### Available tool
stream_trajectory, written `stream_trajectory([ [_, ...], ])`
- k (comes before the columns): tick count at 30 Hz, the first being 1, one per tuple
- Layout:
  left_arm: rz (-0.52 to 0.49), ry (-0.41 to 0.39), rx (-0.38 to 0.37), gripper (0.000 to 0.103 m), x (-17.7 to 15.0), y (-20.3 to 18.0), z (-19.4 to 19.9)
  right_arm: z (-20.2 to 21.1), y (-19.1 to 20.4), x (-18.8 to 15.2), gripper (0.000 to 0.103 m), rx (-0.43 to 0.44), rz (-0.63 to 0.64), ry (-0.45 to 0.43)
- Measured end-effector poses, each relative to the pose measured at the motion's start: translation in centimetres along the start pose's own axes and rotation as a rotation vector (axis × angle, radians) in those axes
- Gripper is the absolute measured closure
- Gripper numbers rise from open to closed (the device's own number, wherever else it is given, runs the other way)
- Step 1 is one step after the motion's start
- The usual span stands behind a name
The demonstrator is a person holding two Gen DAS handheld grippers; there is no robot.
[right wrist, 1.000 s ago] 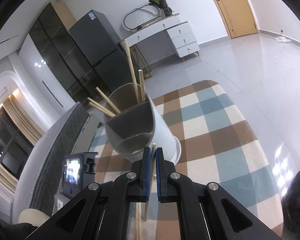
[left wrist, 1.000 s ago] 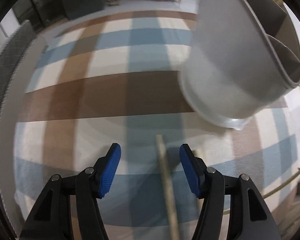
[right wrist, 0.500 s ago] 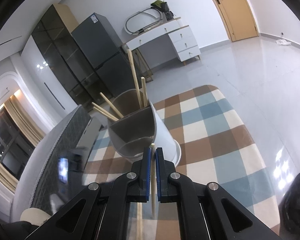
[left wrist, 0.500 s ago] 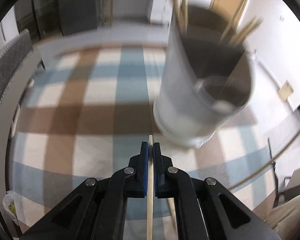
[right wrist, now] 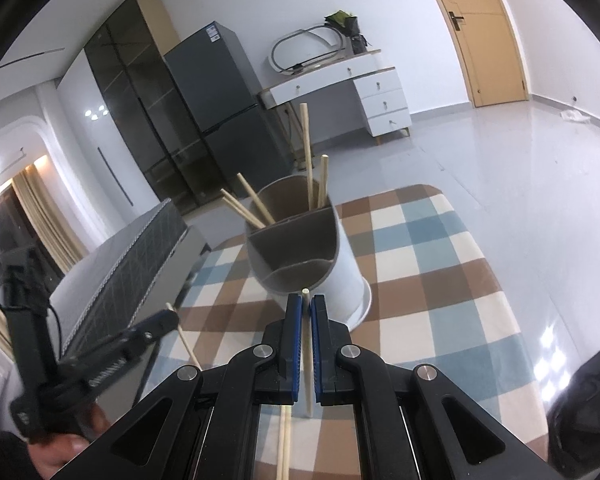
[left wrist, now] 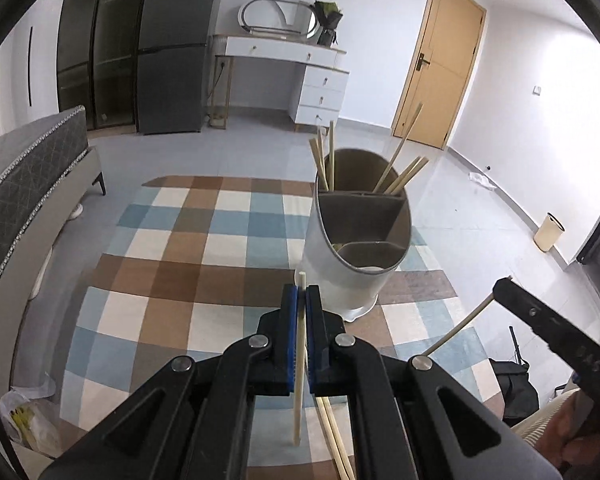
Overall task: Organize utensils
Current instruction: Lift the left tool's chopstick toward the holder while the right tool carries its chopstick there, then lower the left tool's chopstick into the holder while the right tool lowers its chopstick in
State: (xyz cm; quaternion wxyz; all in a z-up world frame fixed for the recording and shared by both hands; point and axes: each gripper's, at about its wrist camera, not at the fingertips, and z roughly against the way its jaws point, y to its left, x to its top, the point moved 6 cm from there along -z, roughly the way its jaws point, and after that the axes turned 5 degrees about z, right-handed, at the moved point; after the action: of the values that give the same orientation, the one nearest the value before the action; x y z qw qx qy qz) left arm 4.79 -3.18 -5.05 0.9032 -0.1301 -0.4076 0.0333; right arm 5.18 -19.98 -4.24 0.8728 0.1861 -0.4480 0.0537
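Note:
A white utensil holder [left wrist: 352,256] with grey divided compartments stands on the checked rug; several wooden chopsticks [left wrist: 400,176] lean in its far compartment. My left gripper [left wrist: 301,296] is shut on one chopstick [left wrist: 299,380], held raised just in front of the holder. My right gripper [right wrist: 306,306] is shut on another chopstick [right wrist: 307,360], also raised before the holder [right wrist: 324,268]. More chopsticks [left wrist: 332,436] lie on the rug below. The right gripper also shows in the left wrist view [left wrist: 504,288], the left gripper in the right wrist view [right wrist: 168,320].
The checked rug [left wrist: 180,248] covers the floor. A grey sofa [left wrist: 24,184] runs along the left. A dark fridge [left wrist: 176,48], a white desk [left wrist: 292,68] and a door [left wrist: 440,68] are at the back. A plastic bag [left wrist: 24,420] lies at lower left.
My left gripper closed on a chopstick on the rug and lifted it, tilting up to face the holder. My right gripper kept its chopstick and barely moved.

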Motion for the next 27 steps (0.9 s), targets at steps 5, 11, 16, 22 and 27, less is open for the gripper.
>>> stream_trajectory([
  [5, -0.014, 0.001, -0.004, 0.103, 0.2, 0.3, -0.6, 0.4, 0.4, -0.3, 0.099, -0.028, 0.044, -0.005],
  [11, -0.034, -0.009, -0.017, 0.103, 0.6, -0.1, 0.1, 1.1, 0.4, -0.5, 0.099, -0.038, 0.045, -0.014],
  [16, -0.031, -0.015, -0.029, 0.103, 1.4, -0.3, 0.9, 1.5, 0.7, -0.3, 0.099, -0.045, 0.062, -0.023],
  [22, -0.017, -0.02, -0.038, 0.103, 2.5, -0.4, 1.3, 1.8, 1.2, 0.5, 0.099, -0.044, 0.079, -0.04],
  [27, 0.004, -0.028, -0.059, 0.103, 4.4, -0.8, 2.0, 2.5, 1.6, 2.2, 0.099, -0.032, 0.081, -0.07],
])
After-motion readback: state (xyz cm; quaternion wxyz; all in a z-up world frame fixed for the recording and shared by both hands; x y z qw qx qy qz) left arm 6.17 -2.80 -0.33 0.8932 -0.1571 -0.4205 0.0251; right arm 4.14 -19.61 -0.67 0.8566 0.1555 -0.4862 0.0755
